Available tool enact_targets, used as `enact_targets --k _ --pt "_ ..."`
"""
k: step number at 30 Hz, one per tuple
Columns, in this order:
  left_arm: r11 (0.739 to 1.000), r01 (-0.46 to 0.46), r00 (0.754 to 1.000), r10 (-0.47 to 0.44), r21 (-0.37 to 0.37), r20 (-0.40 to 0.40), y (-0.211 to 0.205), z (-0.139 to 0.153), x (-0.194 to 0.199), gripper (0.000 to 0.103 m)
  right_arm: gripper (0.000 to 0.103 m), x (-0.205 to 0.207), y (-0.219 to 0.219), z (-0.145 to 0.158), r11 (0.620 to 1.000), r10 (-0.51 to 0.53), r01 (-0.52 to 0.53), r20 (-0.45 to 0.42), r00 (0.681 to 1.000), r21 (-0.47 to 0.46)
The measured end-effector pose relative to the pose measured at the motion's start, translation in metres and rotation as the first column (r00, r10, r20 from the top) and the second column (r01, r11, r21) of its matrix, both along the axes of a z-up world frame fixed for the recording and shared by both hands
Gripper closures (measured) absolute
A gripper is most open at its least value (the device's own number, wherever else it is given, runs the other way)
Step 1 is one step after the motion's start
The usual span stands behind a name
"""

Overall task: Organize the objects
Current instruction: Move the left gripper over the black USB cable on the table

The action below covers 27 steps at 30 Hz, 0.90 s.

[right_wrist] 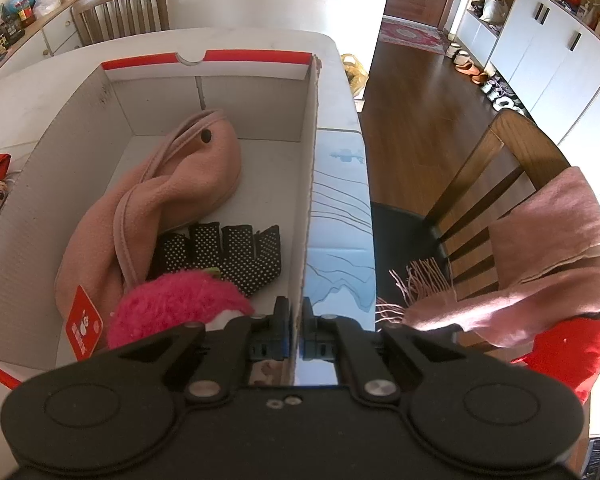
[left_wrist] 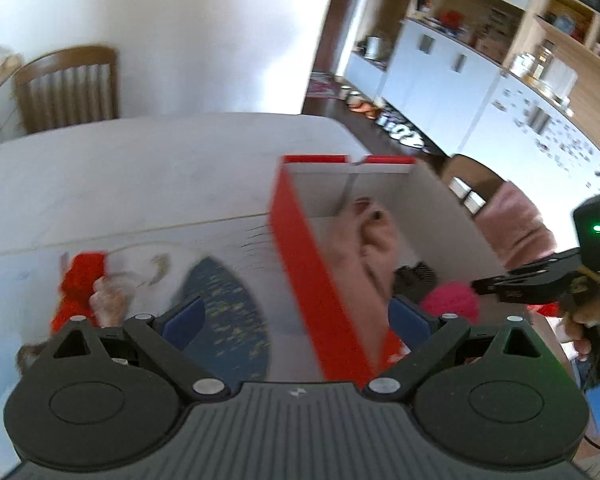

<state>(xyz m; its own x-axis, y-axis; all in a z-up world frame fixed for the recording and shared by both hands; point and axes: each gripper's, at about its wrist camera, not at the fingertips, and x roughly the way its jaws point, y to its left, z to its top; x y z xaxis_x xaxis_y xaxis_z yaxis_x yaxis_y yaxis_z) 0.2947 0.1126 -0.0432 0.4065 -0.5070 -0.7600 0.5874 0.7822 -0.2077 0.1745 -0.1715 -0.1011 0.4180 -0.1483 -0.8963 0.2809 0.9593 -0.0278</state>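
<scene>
A red and white cardboard box [right_wrist: 252,57] stands open on the white table [right_wrist: 340,92]. Inside lie a pink fleece hat [right_wrist: 172,192], a black dotted glove [right_wrist: 228,256] and a fuzzy magenta piece [right_wrist: 176,308]. My right gripper [right_wrist: 296,304] is shut on the box's right wall, near its front corner; it also shows in the left wrist view [left_wrist: 540,276]. My left gripper [left_wrist: 296,308] is open above the box's red left wall [left_wrist: 300,248], and its pads touch nothing. Left of the box lie a red doll [left_wrist: 82,280] and a dark blue patterned oval piece [left_wrist: 228,312].
A pink fringed scarf [right_wrist: 540,256] hangs over a wooden chair [right_wrist: 500,152] right of the table, with a red cloth [right_wrist: 572,352] below it. Another chair [right_wrist: 120,8] stands at the far side. White cupboards [right_wrist: 548,52] line the right wall.
</scene>
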Motion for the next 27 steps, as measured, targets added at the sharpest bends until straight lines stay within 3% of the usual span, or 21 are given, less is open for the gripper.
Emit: enact_targets --k 10,23,27 --pt "0.99 -0.137 0.991 0.137 0.028 0.0 0.066 -0.036 0.001 0.004 0.099 0.002 0.002 -0.001 1.0 0.001 -0.001 -0.008 1.0 -0.011" --pt "0.981 -0.165 0.986 0.167 0.1 -0.008 0.08 -0.082 0.0 0.006 0.098 0.002 0.003 -0.004 1.0 0.002 -0.002 -0.016 1.0 -0.014" --pt "0.975 -0.187 0.982 0.19 0.124 -0.019 0.084 -0.093 0.005 0.021 0.098 0.002 0.003 -0.004 1.0 0.001 -0.001 -0.018 1.0 -0.015"
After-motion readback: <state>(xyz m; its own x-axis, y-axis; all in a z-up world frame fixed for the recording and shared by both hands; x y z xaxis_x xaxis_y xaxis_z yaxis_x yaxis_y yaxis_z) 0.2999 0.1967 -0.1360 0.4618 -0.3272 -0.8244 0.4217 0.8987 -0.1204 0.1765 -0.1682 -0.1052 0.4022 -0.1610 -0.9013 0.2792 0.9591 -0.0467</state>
